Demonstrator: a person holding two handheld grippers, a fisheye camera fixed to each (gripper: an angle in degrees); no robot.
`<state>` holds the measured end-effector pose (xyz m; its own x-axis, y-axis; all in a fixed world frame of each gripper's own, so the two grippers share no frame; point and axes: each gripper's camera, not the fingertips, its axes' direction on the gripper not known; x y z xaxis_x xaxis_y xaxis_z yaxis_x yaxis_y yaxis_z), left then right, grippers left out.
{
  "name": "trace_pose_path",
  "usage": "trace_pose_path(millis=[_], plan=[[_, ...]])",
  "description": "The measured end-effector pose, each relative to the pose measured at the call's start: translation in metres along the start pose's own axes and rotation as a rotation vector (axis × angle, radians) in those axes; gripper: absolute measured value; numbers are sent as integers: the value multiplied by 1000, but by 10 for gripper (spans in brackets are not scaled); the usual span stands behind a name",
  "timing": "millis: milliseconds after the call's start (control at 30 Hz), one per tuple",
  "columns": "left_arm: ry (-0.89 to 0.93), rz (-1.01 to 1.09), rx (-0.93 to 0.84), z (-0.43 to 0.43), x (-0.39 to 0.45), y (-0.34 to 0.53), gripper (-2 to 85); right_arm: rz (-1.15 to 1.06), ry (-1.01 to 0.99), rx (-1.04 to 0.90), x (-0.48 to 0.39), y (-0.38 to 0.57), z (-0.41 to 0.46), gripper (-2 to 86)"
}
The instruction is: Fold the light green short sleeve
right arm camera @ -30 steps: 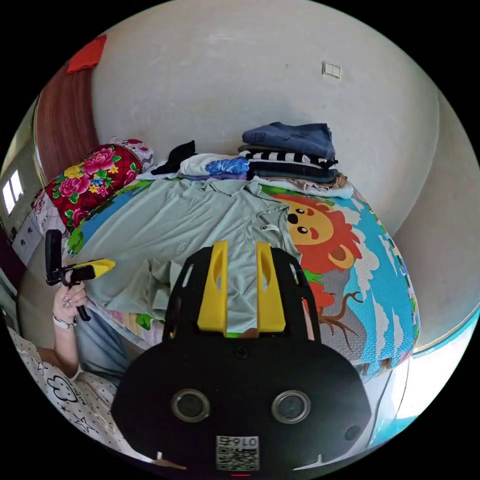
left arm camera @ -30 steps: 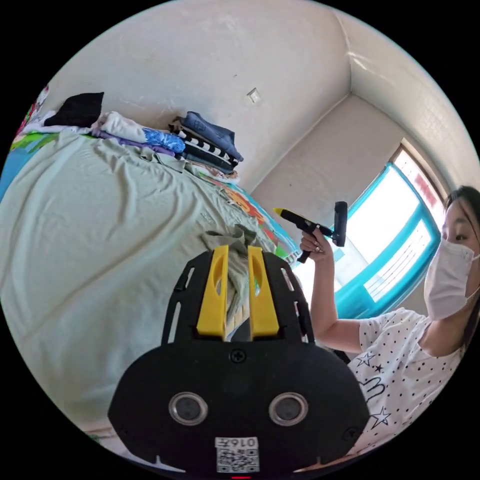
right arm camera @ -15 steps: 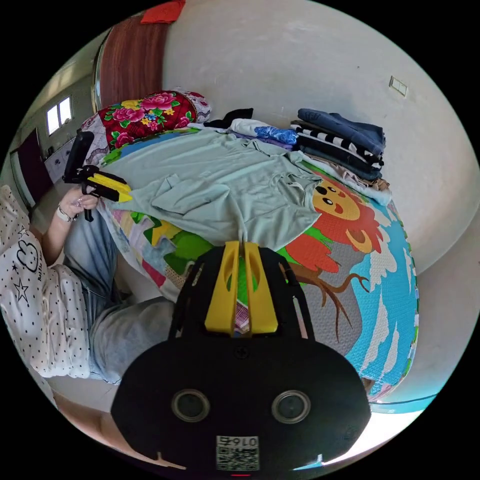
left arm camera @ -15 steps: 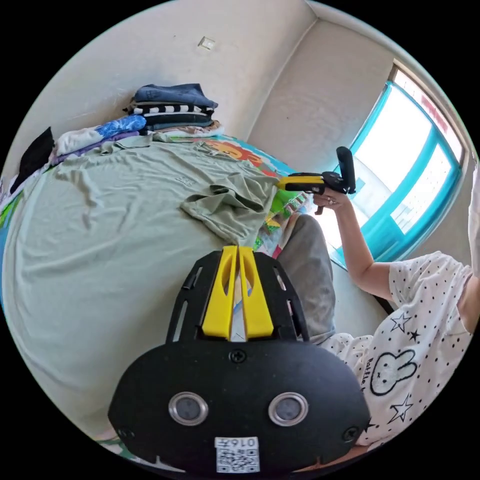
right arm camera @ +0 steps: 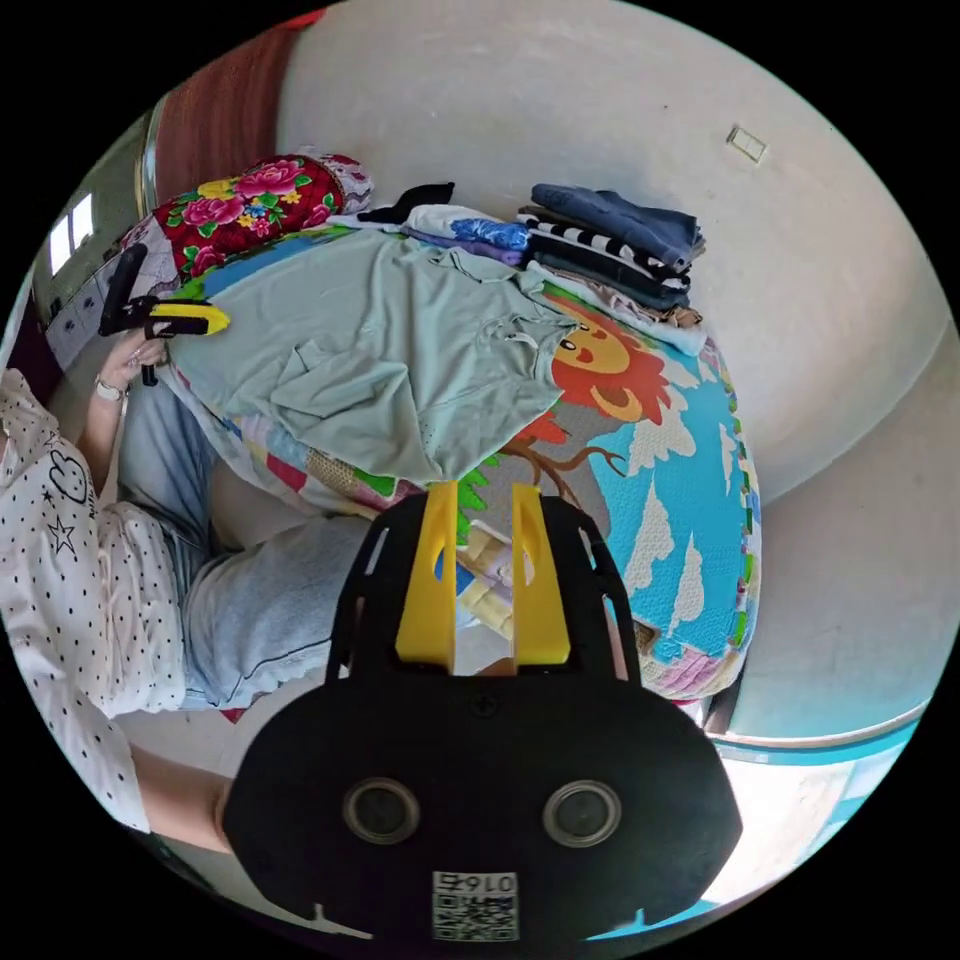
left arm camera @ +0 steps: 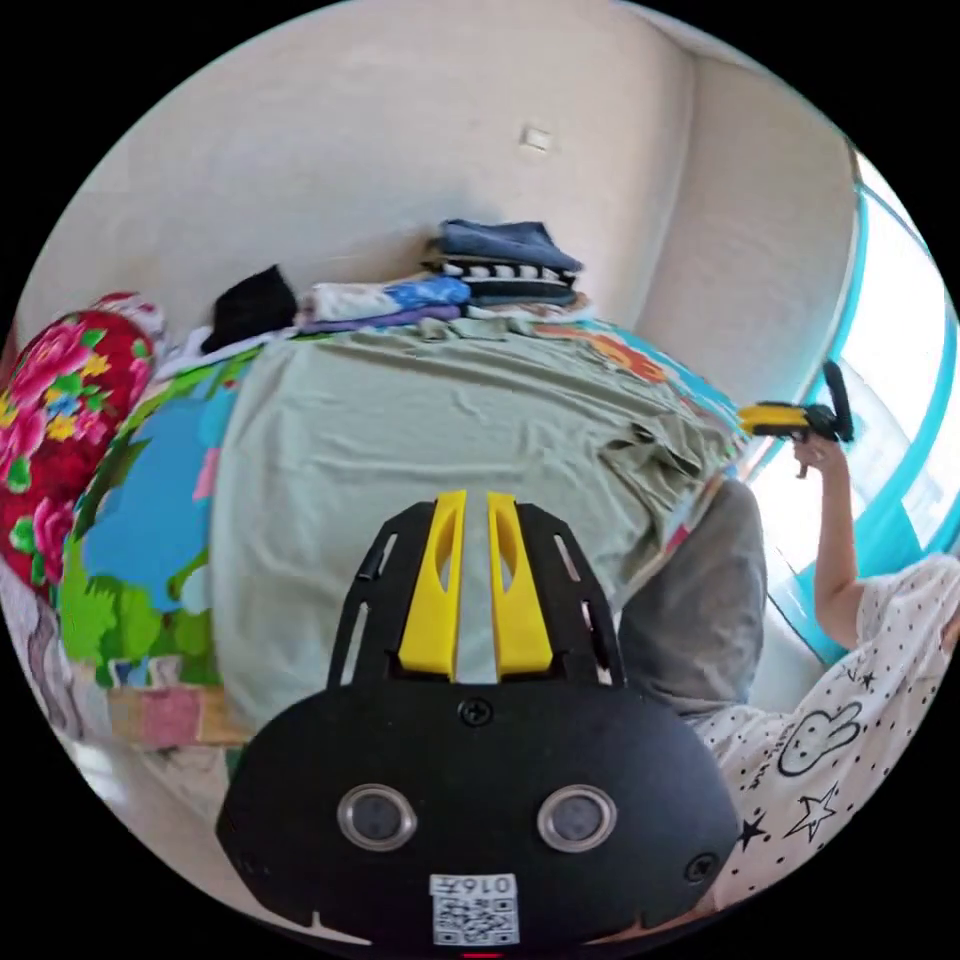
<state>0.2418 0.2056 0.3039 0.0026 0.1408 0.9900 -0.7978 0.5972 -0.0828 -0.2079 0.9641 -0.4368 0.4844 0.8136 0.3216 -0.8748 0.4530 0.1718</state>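
Left gripper view: left gripper (left arm camera: 466,500) jaws stand narrowly apart, nothing between them, hovering over the near hem area of the light green short sleeve shirt (left arm camera: 430,430). The shirt lies spread flat on the cartoon bed cover (left arm camera: 150,520) and runs from the jaws toward 12 o'clock, collar end by the stack of folded clothes (left arm camera: 505,265) at the wall. At 9 o'clock, the floral pillow (left arm camera: 50,400). At 3 o'clock, one sleeve (left arm camera: 660,455) is already flipped inward at the bed's edge, and past it the right gripper (left arm camera: 770,418) is held up in the air, well apart from the cloth.

Right gripper view: right gripper (right arm camera: 483,497) jaws are parted, moderately wide, empty, off the bed's near edge. The shirt (right arm camera: 390,340) lies toward 11 o'clock from them, its near corner just beyond the tips. Its long axis runs hem at 9 o'clock to collar at 1 o'clock. The left gripper (right arm camera: 190,318) sits at 9 o'clock by the hem, just beside the cloth.

Judgement: the left gripper is nearer the fabric; the unfolded side toward the pillow looks like the next grab. Open room: bare cover by the lion print (right arm camera: 600,370). Limits: the clothes stack at the collar end, the drop-off at the bed edge by the person's knee (right arm camera: 260,610).
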Motion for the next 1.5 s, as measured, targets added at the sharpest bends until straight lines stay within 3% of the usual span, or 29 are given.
trace_pose_path(millis=[200, 400, 500, 667, 833, 933, 1000, 1100, 1200, 1300, 1400, 1500], plan=[[-84, -285, -38, -59, -132, 52, 71, -40, -39, 152, -40, -25, -8, 86], [86, -307, -91, -64, -162, 81, 70, -185, -118, 195, -115, -73, 8, 86], [184, -290, -86, -61, -159, 83, 54, -259, -185, 212, -151, -100, 17, 85], [297, -176, 91, -80, -118, 58, -2, -363, -274, 221, -198, -143, 29, 81], [453, 6, -55, -33, -38, 18, 4, -357, -354, 233, -225, -178, 32, 78], [327, 80, -91, -33, 0, 16, 29, -365, -363, 255, -244, -195, 27, 78], [53, 44, -21, -66, 1, 26, 38, -381, -357, 259, -256, -202, 24, 78], [-135, -29, -8, -99, -13, 38, 53, -398, -342, 261, -273, -211, 22, 78], [-173, -47, -44, -110, -19, 48, 67, -403, -338, 279, -292, -228, 26, 81], [-79, -2, -131, -97, -11, 50, 57, -409, -395, 340, -318, -254, 33, 91], [-86, 30, -5, -112, 20, 53, 4, -402, -462, 402, -351, -290, 41, 104], [-31, 119, 2, -107, 60, 47, -6, -396, -452, 420, -393, -333, 53, 112]])
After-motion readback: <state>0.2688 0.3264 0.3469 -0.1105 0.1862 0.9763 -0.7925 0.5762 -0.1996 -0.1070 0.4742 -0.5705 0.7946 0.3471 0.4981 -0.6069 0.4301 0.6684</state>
